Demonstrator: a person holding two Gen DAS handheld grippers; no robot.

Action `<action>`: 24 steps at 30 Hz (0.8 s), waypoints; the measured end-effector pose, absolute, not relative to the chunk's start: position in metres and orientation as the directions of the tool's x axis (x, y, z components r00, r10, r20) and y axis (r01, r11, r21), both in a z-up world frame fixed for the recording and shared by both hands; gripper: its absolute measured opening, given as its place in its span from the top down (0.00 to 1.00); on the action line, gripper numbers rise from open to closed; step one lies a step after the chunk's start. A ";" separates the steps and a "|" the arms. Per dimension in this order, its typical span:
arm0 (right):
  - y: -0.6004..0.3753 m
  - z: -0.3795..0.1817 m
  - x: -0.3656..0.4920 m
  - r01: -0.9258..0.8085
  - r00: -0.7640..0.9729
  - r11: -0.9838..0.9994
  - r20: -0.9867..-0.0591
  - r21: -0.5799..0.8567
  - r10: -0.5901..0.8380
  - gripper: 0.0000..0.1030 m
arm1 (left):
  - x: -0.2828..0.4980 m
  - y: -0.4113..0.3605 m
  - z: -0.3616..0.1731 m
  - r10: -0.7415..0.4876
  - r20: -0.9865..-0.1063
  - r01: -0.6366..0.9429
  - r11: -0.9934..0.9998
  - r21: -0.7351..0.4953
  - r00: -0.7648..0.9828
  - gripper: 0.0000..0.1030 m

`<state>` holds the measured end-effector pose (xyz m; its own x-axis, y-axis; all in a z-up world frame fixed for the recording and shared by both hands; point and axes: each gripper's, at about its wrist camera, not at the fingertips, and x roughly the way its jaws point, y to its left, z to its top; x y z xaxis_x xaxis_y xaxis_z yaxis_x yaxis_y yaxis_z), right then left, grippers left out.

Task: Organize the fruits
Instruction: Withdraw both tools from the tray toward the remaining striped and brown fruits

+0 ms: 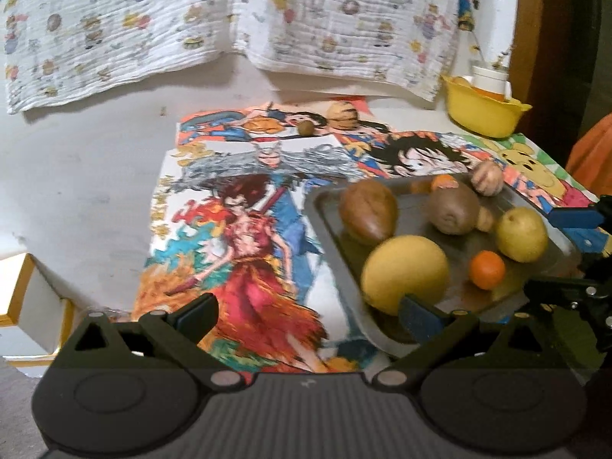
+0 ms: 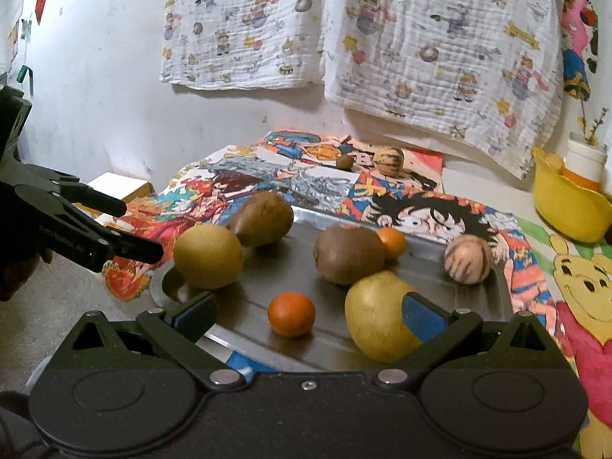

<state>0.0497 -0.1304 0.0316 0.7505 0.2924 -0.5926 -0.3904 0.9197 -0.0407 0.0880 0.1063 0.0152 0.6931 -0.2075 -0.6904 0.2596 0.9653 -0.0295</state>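
A steel tray point(image 2: 440, 279) on a cartoon-print mat holds a large yellow fruit point(image 2: 208, 256), a brown oval fruit point(image 2: 264, 218), a brown kiwi-like fruit point(image 2: 348, 254), a yellow-green fruit point(image 2: 378, 315), two small oranges point(image 2: 291, 314) point(image 2: 392, 243) and a striped round fruit point(image 2: 467, 261). My left gripper point(image 1: 306, 315) is open at the tray's near left edge point(image 1: 325, 225), its right finger by the large yellow fruit point(image 1: 405, 273). My right gripper point(image 2: 306, 311) is open over the tray's near edge, around an orange. Another striped fruit point(image 2: 388, 160) and a small brown fruit point(image 2: 345, 161) lie on the mat beyond.
A yellow bowl point(image 2: 566, 206) with a white-capped container stands at the back right. A white box point(image 1: 34, 302) sits left of the table. Printed cloths point(image 2: 420, 38) hang on the wall behind. The left gripper shows in the right wrist view point(image 2: 91, 229).
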 end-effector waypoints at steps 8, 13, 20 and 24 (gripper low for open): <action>-0.128 0.036 0.082 -0.414 0.752 0.910 -0.576 -0.033 0.321 0.01 | 0.120 0.124 0.024 -0.178 -0.671 0.193 0.980 -0.053 0.720 0.01; -0.130 0.040 0.106 -0.422 0.760 0.906 -0.561 -0.043 0.328 0.01 | 0.150 0.125 0.029 -0.171 -0.662 0.167 0.983 -0.070 0.729 0.01; -0.141 0.049 0.144 -0.419 0.794 0.901 -0.526 -0.113 0.303 0.01 | 0.196 0.114 0.030 -0.169 -0.658 0.167 0.984 -0.068 0.734 0.01; -0.152 0.058 0.173 -0.417 0.811 0.894 -0.511 -0.166 0.284 0.01 | 0.225 0.103 0.029 -0.167 -0.663 0.177 0.983 -0.054 0.729 0.01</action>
